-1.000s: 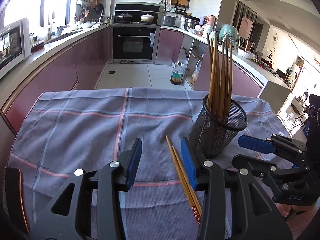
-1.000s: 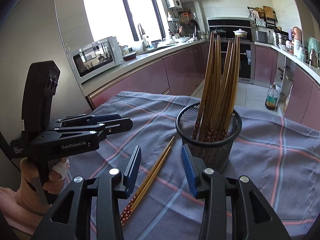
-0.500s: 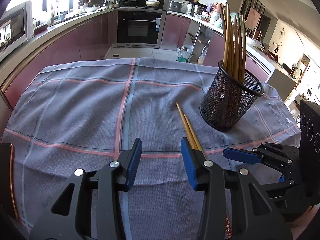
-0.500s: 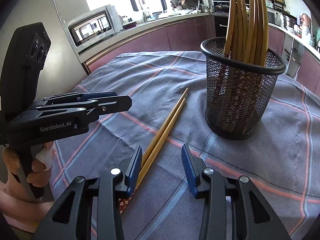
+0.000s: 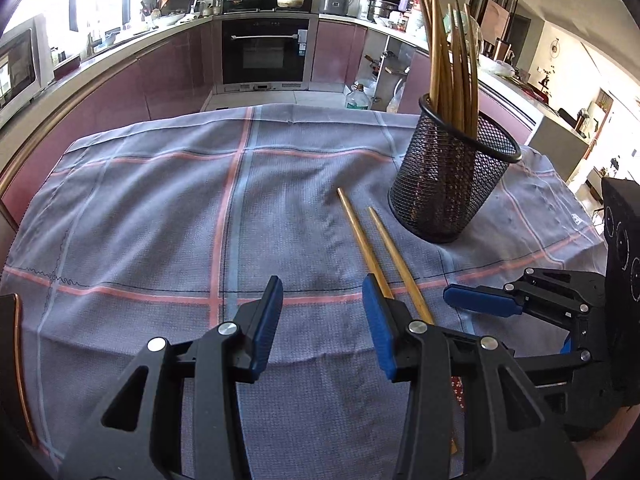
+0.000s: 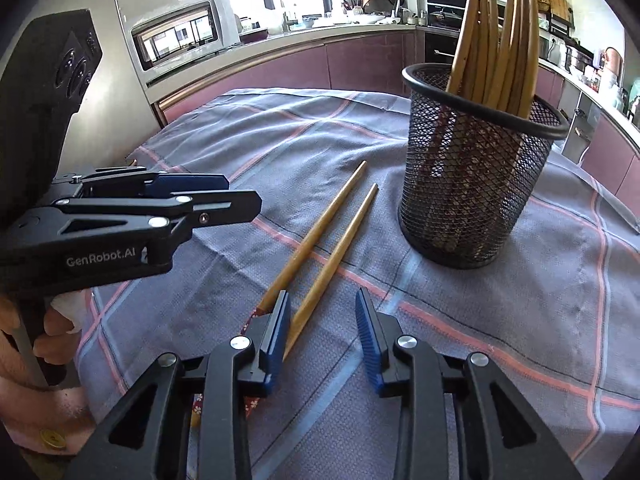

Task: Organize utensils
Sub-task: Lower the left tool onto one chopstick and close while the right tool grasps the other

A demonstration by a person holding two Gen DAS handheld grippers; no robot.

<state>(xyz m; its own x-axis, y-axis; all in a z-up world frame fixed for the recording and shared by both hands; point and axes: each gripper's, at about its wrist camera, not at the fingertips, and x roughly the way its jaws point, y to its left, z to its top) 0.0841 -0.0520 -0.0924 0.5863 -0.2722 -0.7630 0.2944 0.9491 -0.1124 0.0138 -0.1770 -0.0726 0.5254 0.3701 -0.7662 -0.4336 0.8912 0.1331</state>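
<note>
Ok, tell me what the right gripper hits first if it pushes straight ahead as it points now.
Probably the checked blue-grey tablecloth: the open right gripper points just right of the two loose wooden chopsticks, left of the black mesh holder. Depth is unclear.

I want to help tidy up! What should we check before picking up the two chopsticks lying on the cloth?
1. Right gripper open: ok.
2. Left gripper open: ok.
3. Two loose chopsticks lying flat on the cloth, side by side: ok.
4. A chopstick already between the right gripper's fingers: not ok, they lie by its left finger.
5. Mesh holder upright: ok.
6. Room left in the holder: cannot tell.
</note>
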